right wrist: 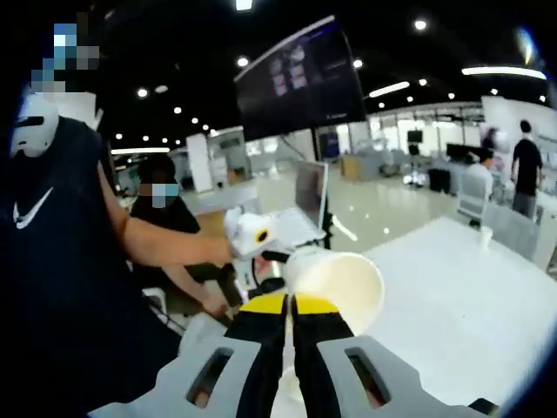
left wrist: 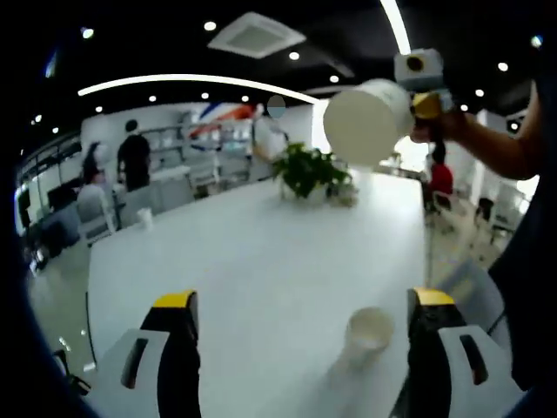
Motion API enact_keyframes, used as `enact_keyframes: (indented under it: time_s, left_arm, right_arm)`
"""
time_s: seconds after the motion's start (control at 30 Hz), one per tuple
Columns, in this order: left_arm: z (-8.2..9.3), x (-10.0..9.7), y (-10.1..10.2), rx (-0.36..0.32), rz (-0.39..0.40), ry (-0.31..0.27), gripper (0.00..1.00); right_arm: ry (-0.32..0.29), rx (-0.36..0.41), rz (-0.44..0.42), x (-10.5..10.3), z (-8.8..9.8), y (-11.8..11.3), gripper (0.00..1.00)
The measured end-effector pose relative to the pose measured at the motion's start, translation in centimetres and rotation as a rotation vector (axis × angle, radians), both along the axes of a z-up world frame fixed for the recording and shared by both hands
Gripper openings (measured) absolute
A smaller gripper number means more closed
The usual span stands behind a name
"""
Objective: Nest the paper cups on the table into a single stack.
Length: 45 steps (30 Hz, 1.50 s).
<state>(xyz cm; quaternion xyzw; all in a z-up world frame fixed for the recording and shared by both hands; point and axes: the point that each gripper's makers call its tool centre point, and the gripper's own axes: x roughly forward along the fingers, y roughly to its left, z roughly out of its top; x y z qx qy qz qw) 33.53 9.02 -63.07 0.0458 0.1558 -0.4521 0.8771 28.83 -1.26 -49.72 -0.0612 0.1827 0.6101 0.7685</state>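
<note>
Pinching a paper cup [right wrist: 335, 287], the right tool [right wrist: 290, 306] rides high; left tool [left wrist: 300, 305] spread above open table [left wrist: 261, 252].

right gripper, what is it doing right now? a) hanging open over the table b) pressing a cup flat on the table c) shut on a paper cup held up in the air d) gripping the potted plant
C: the right gripper has its jaws closed together on the rim of a paper cup, and the left gripper view shows that cup raised well above the table.
</note>
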Motion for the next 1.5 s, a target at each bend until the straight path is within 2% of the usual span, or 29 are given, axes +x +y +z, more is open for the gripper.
enact_keyframes:
  time_s: [0.13, 0.23, 0.4, 0.5, 0.57, 0.67, 0.83, 0.9, 0.93, 1.0, 1.1, 1.23, 1.5]
  left_arm:
    - [-1.2, -0.1, 1.3, 0.034, 0.018, 0.013, 0.98]
    - [-1.7, 0.0, 2.2, 0.08, 0.023, -0.003, 0.98]
    - [-2.2, 0.3, 3.0, 0.085, 0.035, 0.005, 0.98]
    - [-3.5, 0.6, 3.7, 0.117, 0.047, 0.026, 0.98]
    - [-4.1, 0.8, 4.1, 0.129, 0.052, 0.026, 0.98]
    - [-4.7, 0.9, 4.5, 0.148, 0.053, 0.034, 0.98]
    - [-5.8, 0.8, 5.5, 0.165, 0.053, 0.029, 0.98]
    - [-5.9, 0.8, 5.8, 0.151, 0.057, 0.038, 0.98]
    - [-6.0, 0.7, 5.9, 0.146, 0.063, 0.046, 0.98]
    - [-6.5, 0.8, 6.5, 0.146, 0.082, 0.058, 0.98]
    - [-7.4, 0.7, 6.8, 0.148, 0.093, 0.091, 0.98]
    - [-8.4, 0.3, 7.1, 0.174, 0.1, 0.11, 0.98]
    - [-8.8, 0.0, 7.3, 0.174, 0.109, 0.112, 0.98]
  right_arm:
    - [0.002, -0.053, 0.001, -0.1, -0.2, 0.2, 0.0]
    - [-0.008, -0.087, -0.002, 0.0, -0.3, 0.4, 0.0]
    - [-0.017, -0.163, -0.009, 0.4, -0.6, 0.6, 0.0]
    - [-0.02, -0.22, -0.005, 0.6, -0.6, 0.7, 0.0]
    - [-0.033, -0.296, -0.004, 0.9, -1.0, 0.5, 0.0]
    - [-0.01, -0.395, -0.004, 1.0, -1.9, 0.4, 0.0]
    - [-0.056, -0.551, 0.018, 1.6, -3.0, 0.4, 0.0]
    - [-0.057, -0.588, 0.039, 1.4, -3.2, 0.7, 0.0]
    - [-0.04, -0.632, 0.073, 0.9, -3.5, 0.7, 0.0]
    - [-0.057, -0.716, 0.094, 1.0, -4.0, 0.5, 0.0]
    - [-0.056, -0.796, 0.135, 0.6, -4.4, 0.3, 0.0]
    - [-0.041, -0.865, 0.181, -0.4, -4.9, 0.1, 0.0]
    - [-0.082, -0.972, 0.201, -0.4, -4.6, -0.1, 0.0]
